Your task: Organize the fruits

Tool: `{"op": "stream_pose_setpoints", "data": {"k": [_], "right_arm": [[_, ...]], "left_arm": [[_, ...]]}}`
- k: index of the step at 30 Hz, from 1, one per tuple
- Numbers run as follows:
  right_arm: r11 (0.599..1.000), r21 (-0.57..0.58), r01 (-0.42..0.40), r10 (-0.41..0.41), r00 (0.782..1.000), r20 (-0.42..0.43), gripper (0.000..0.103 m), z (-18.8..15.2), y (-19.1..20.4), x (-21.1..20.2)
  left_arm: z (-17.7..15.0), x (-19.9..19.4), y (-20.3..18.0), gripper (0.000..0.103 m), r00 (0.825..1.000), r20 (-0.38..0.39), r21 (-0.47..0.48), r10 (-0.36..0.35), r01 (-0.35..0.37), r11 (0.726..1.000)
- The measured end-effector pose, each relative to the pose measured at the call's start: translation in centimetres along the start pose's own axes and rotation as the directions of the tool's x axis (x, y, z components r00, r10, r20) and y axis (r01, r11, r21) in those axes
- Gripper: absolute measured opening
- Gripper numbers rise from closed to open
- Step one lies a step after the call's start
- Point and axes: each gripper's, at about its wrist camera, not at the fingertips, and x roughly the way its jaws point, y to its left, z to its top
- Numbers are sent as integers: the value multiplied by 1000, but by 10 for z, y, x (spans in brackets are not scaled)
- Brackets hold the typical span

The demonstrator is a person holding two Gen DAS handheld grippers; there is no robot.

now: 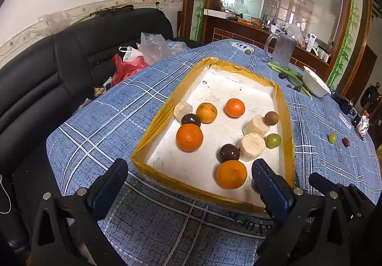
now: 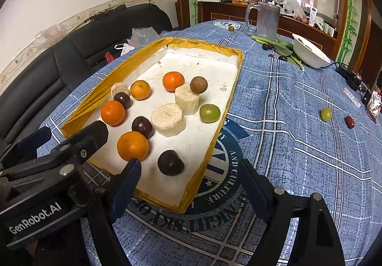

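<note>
Scanning from the left, the left gripper [image 1: 191, 177] hangs over the near rim of the yellow-edged tray [image 1: 148, 122], fingers spread wide and gripping nothing, and the right gripper [image 2: 191, 175] hovers beside it with its fingers likewise parted and empty. Most of the fruit already lies in the tray: oranges such as the nearest orange [image 2: 132, 146], dark plums including a dark plum [image 2: 170, 162] at the near end, and a green grape [image 2: 209, 112] by the right wall. Farther right on the bench [image 2: 298, 158], well apart from the tray, a loose green grape [image 2: 326, 114] and a red date [image 2: 349, 122] wait; collecting these looks like the step in hand. A soft pinch from above would suit such small round fruit. That stretch of cloth is open, but the bench edge lies near them.
</note>
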Motion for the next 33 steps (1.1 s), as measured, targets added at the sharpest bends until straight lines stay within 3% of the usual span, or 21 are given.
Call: {"op": "stream_pose_setpoints", "data": {"k": [33], "right_arm": [[1000,9,29,-30,998,51,88,-5,-12,-13]], "left_arm": [[-4,-11,-22,103,1000,5,54,-22,22,998]]}}
